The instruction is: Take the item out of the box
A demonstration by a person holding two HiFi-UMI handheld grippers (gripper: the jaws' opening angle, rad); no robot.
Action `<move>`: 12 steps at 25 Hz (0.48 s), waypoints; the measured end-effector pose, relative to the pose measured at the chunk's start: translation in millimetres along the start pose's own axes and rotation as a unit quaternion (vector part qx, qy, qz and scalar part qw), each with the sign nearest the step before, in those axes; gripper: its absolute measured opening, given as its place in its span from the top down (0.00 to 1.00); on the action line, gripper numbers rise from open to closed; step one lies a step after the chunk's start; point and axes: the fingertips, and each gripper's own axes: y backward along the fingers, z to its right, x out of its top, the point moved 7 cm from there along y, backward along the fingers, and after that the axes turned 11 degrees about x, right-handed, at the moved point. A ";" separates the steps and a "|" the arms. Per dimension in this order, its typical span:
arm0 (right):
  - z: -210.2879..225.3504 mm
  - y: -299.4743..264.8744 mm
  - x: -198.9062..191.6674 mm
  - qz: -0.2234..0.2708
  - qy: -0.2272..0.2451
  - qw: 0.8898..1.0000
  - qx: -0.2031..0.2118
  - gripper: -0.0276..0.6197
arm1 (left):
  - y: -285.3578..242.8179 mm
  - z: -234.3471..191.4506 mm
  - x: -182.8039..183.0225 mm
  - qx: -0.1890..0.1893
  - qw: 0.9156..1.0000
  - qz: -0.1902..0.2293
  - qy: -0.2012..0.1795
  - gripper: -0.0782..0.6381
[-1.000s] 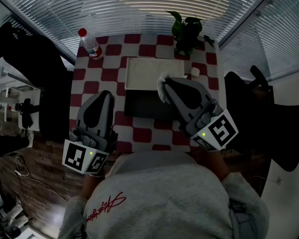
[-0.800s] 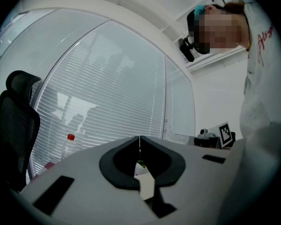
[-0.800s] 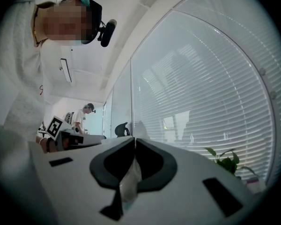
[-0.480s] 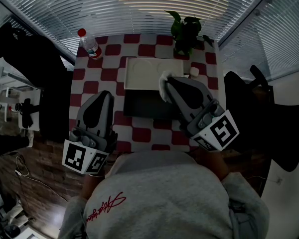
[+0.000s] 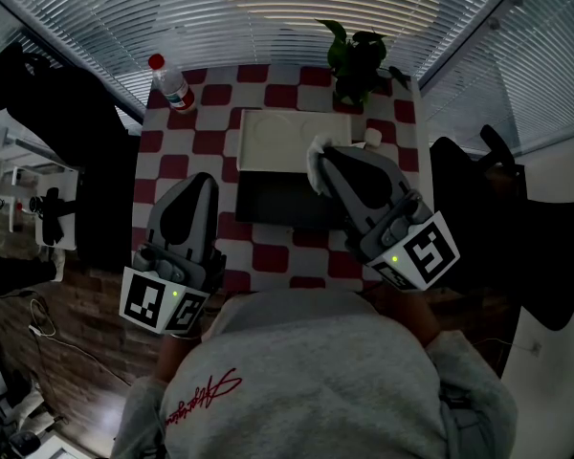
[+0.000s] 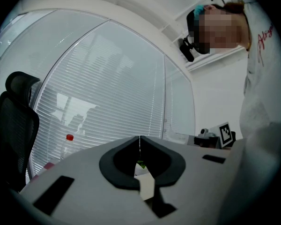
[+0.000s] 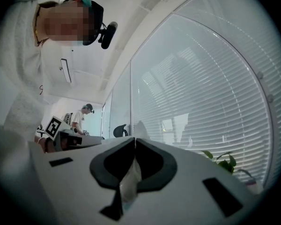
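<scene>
An open box lies in the middle of the checked table, with a black base (image 5: 273, 202) and a white lid (image 5: 273, 134) folded back behind it. My right gripper (image 5: 315, 160) hovers over the box's right side, shut on a white, plastic-wrapped item (image 5: 311, 167). In the right gripper view the item (image 7: 129, 183) hangs crumpled between the closed jaws of the right gripper (image 7: 135, 140). My left gripper (image 5: 204, 179) is held left of the box, apart from it. Its jaws meet with nothing between them, as the left gripper (image 6: 140, 138) shows in its own view.
A water bottle with a red cap (image 5: 174, 85) stands at the table's far left corner. A potted plant (image 5: 358, 59) stands at the far right, with a small white object (image 5: 374, 138) near it. Black office chairs flank the table. Window blinds run behind it.
</scene>
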 end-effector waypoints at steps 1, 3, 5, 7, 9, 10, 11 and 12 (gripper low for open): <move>0.1 0.3 0.1 -0.001 0.002 1.000 -0.001 0.93 | -0.2 0.2 0.0 0.000 1.000 0.000 0.000 0.87; 0.3 0.7 0.5 -0.001 0.002 1.000 -0.001 0.93 | -0.6 0.5 0.4 0.000 1.000 0.000 0.000 0.87; 1.0 1.4 0.2 0.001 0.001 1.000 -0.001 0.93 | -0.8 1.0 0.6 0.000 1.000 0.001 -0.001 0.87; 1.3 2.0 -0.3 0.002 0.000 1.000 0.000 0.93 | -0.7 1.6 0.6 0.000 1.000 0.001 -0.002 0.87; 1.2 1.5 1.0 0.008 -0.002 1.000 0.001 0.93 | -0.7 2.1 1.2 0.000 1.000 0.001 -0.002 0.87; 1.2 0.9 2.3 0.012 -0.003 1.000 0.001 0.93 | -0.8 2.4 1.7 -0.001 1.000 0.001 -0.003 0.87; 1.3 0.8 3.1 0.015 -0.003 1.000 0.001 0.93 | -1.0 2.6 2.2 -0.001 1.000 0.002 -0.003 0.87; 1.4 1.2 3.2 0.014 -0.003 1.000 0.001 0.93 | -1.1 2.8 2.6 -0.001 1.000 0.002 -0.003 0.87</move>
